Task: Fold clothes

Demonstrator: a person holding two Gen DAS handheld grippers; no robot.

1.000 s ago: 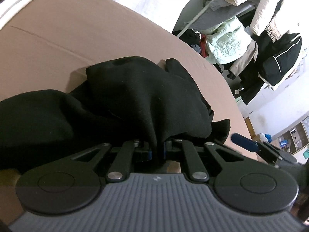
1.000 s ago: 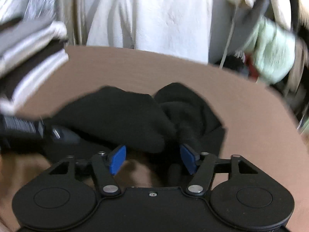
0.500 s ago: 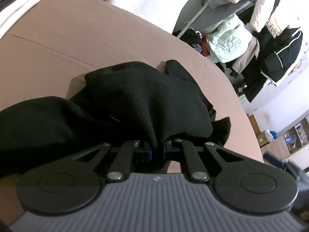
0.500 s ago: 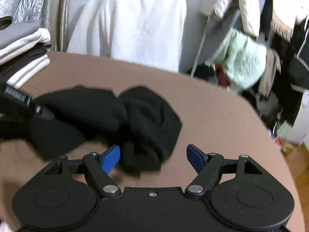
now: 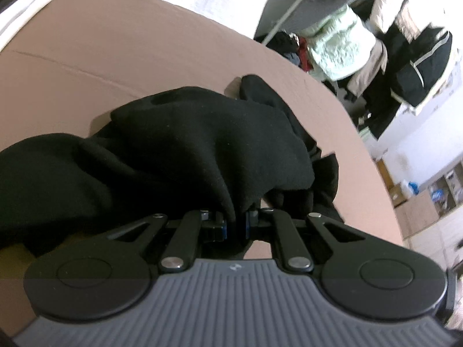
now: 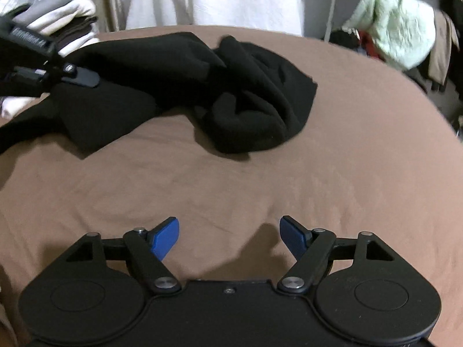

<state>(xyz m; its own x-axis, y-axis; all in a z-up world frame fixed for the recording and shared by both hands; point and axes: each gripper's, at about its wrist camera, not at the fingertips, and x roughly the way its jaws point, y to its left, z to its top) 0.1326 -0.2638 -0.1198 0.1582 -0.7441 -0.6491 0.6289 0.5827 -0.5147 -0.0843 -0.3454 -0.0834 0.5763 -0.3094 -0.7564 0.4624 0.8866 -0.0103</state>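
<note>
Far left: stack of folded clothes at the edge of the brown sheet. Left gripper clenched on a bunched edge of the black garment, which lies crumpled across the far-left to centre of the sheet. Right gripper released, blue pads wide apart, over bare sheet on the near side, well apart from the garment. Far right: hanging clothes.
</note>
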